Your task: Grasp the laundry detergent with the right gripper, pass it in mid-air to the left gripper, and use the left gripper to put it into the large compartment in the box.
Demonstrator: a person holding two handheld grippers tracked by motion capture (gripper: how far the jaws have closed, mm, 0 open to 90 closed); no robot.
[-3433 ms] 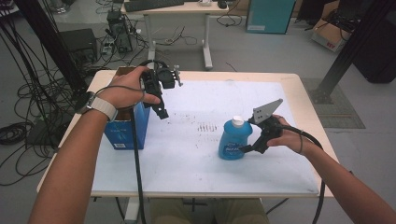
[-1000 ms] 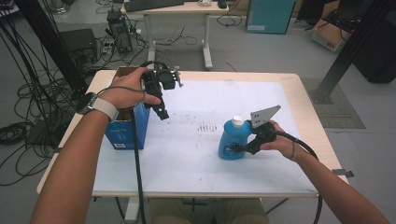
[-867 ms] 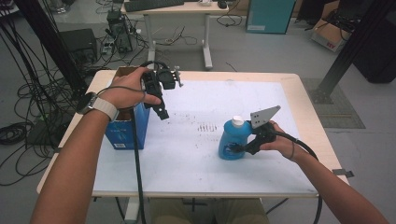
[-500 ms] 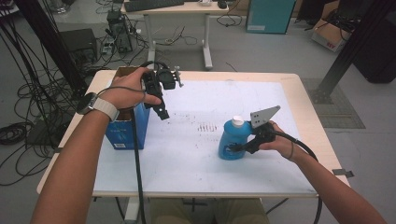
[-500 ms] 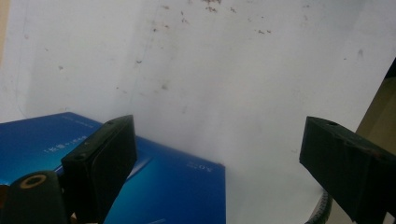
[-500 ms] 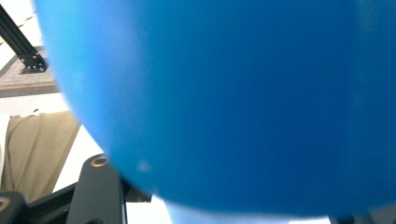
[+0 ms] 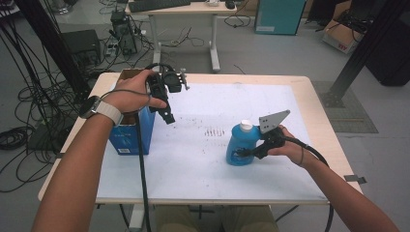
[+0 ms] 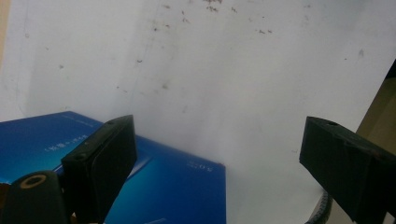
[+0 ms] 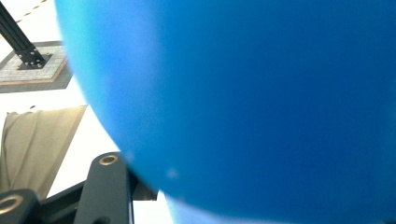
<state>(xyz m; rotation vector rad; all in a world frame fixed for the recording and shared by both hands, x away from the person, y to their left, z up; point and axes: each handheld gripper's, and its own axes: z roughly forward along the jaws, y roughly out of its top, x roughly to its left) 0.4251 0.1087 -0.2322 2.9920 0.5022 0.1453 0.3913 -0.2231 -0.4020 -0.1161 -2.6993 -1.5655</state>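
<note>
A blue plastic bottle (image 7: 236, 144) with a white cap stands upright on the white table sheet (image 7: 193, 169), right of centre. My right gripper (image 7: 244, 153) reaches in from the right, low on the bottle's body. Its jaws have just been closing and now press on the bottle. In the right gripper view the bottle (image 9: 257, 102) looms close, with one black finger (image 9: 106, 186) against its left side. My left gripper (image 7: 168, 117) hovers open above a blue box (image 7: 126, 136) at the table's left. Its jaws stand wide apart with nothing between them, over the box's corner (image 8: 177, 186).
The table's wooden edge (image 7: 316, 121) frames the white sheet. Small dark specks (image 7: 215, 131) mark the sheet's middle. Cables trail from both grippers towards the front edge. On the floor beyond stand a desk, tangled wires and a black frame post (image 7: 360, 48).
Since the oldest frame my right hand has edged slightly left and down against the bottle. The left hand, the box and the bottle have not moved.
</note>
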